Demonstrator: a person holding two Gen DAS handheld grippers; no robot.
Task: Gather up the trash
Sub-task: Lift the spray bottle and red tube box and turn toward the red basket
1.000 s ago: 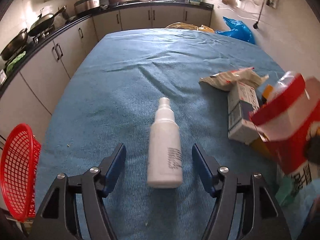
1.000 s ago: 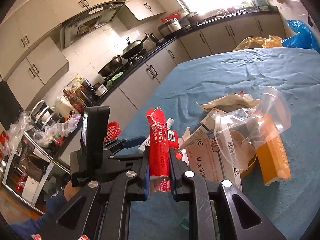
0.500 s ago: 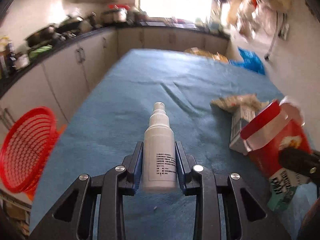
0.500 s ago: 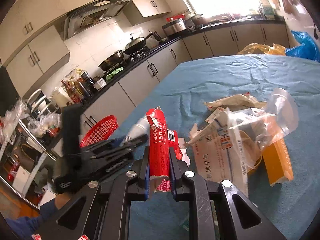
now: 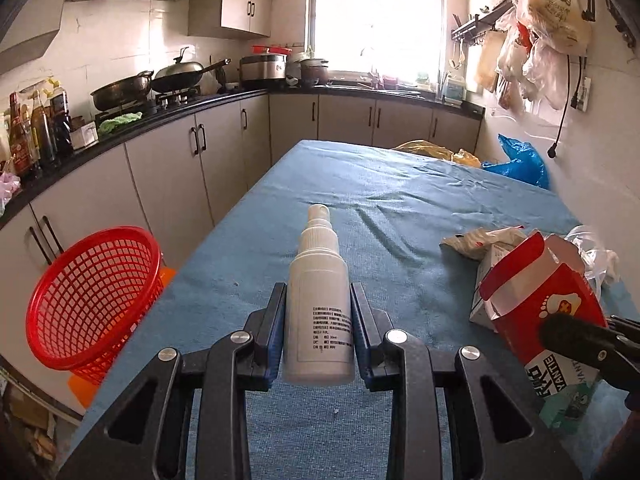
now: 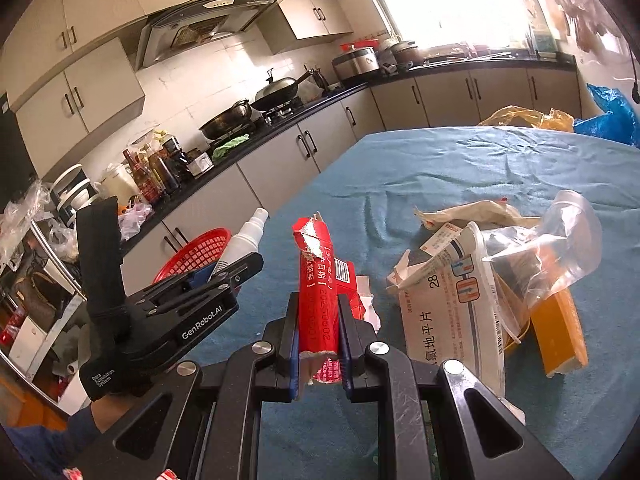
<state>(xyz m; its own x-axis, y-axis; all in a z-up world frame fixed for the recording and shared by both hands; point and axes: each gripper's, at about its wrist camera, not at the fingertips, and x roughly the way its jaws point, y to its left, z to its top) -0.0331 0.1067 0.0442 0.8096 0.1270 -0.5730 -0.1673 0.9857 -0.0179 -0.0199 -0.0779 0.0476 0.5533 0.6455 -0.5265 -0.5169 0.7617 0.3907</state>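
Note:
My left gripper [image 5: 318,300] is shut on a white spray bottle [image 5: 318,312] and holds it above the blue tablecloth [image 5: 400,208]. The bottle also shows in the right wrist view [image 6: 244,236]. My right gripper [image 6: 319,316] is shut on a flattened red carton [image 6: 318,292], which appears at the right of the left wrist view [image 5: 540,292]. A red mesh basket [image 5: 92,300] stands off the table's left edge, to the left of my left gripper.
A trash pile lies on the table's right side: a white medicine box [image 6: 452,316], a clear plastic cup [image 6: 560,248], an orange bar [image 6: 564,328] and a crumpled wrapper [image 6: 476,212]. Kitchen cabinets [image 5: 180,168] run along the left. Blue and yellow bags [image 5: 520,160] sit beyond the far edge.
My left gripper closed on the white spray bottle and lifted it off the cloth, tilting up so the kitchen shows. My right gripper kept hold of the red carton.

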